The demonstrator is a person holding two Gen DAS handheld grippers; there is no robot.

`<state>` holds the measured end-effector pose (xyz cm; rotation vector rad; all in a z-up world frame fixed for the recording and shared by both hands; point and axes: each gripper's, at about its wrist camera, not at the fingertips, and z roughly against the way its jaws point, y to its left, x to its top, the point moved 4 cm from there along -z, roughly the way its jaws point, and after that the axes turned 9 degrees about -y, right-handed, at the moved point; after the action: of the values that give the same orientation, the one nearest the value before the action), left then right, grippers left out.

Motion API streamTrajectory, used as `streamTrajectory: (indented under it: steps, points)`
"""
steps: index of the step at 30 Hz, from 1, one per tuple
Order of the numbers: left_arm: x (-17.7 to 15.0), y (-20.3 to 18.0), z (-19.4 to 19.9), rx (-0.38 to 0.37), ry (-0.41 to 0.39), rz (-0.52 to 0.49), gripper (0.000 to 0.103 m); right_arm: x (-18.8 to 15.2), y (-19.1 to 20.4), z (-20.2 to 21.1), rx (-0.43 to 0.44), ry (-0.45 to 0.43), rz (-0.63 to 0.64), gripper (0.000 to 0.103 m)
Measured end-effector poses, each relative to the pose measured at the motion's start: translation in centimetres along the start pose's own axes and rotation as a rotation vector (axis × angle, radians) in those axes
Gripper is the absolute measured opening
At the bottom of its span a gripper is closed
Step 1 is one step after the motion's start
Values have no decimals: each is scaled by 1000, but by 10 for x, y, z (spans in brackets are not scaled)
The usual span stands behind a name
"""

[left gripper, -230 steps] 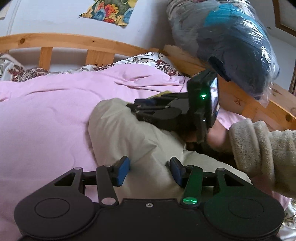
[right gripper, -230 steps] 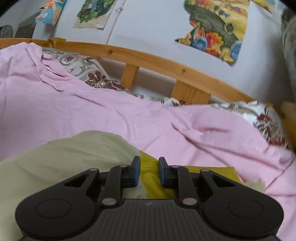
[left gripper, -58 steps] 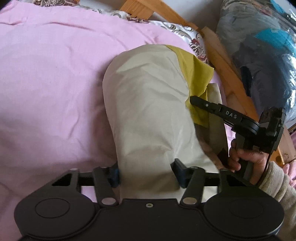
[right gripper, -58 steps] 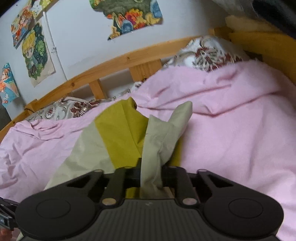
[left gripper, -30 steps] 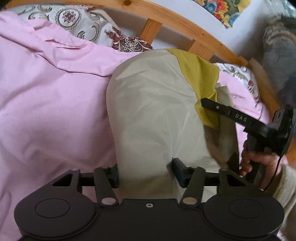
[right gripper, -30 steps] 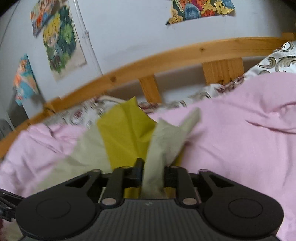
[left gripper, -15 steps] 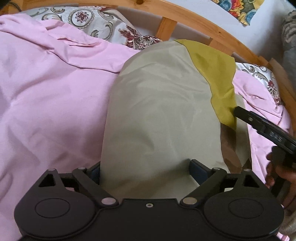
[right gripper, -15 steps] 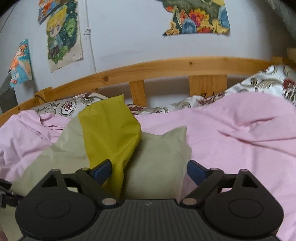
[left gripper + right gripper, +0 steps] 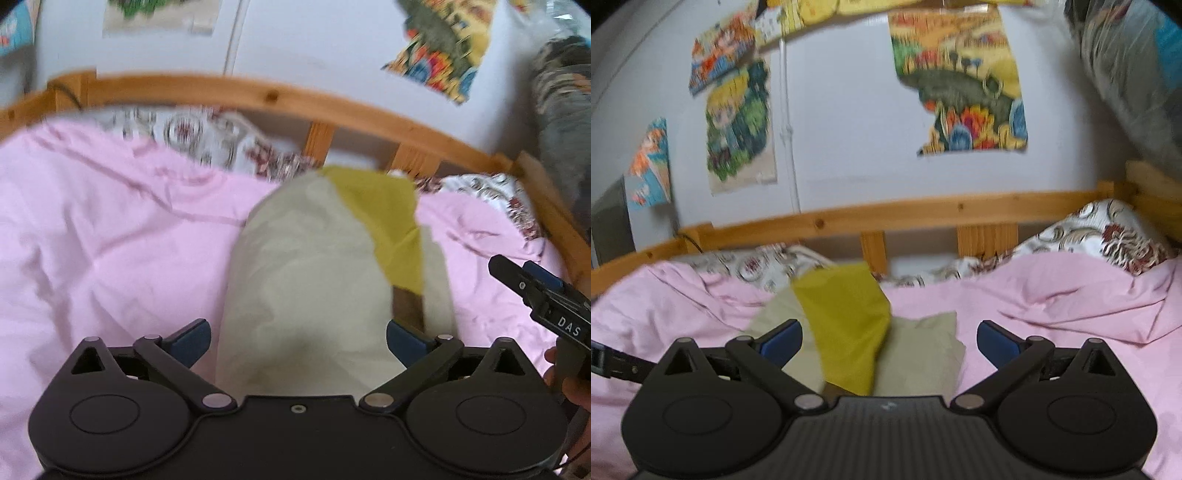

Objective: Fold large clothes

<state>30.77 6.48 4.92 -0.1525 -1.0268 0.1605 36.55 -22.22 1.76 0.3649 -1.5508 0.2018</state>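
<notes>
A beige garment (image 9: 306,280) with a mustard-yellow panel (image 9: 384,218) lies folded in a long strip on the pink duvet (image 9: 110,251). My left gripper (image 9: 298,339) hovers over its near end. Its jaws are opening wide, the cloth lies below and between them, and the blue pads do not touch it. The right gripper (image 9: 524,280), held by a hand, shows at the right edge. In the right wrist view my right gripper (image 9: 889,339) is also opening, with the yellow panel (image 9: 846,325) and beige cloth (image 9: 923,354) lying loose beyond its fingers.
A wooden bed rail (image 9: 923,218) runs along the back, with floral pillows (image 9: 1100,232) under it. Posters (image 9: 964,92) hang on the wall. A plastic bag of clothes (image 9: 1137,74) sits on the high right. The left gripper's finger (image 9: 613,363) pokes in at the left edge.
Both grippers let go of the garment and spread wide. Both pulled back and rose, tilting up towards the wall. The garment settled flat on the duvet.
</notes>
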Motion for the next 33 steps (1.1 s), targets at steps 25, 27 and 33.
streamTrajectory:
  steps: [25,27,33]
  points:
    - [-48,-33,191,-6,-252,-120,102,32,80,225,-28,-213,107,103]
    - [-60,-33,197,-3,-257,-114,102,23,83,236,-31,-203,113,103]
    - [-93,-38,199,12,-273,-138,102,-15,87,253,-35,-173,131,103]
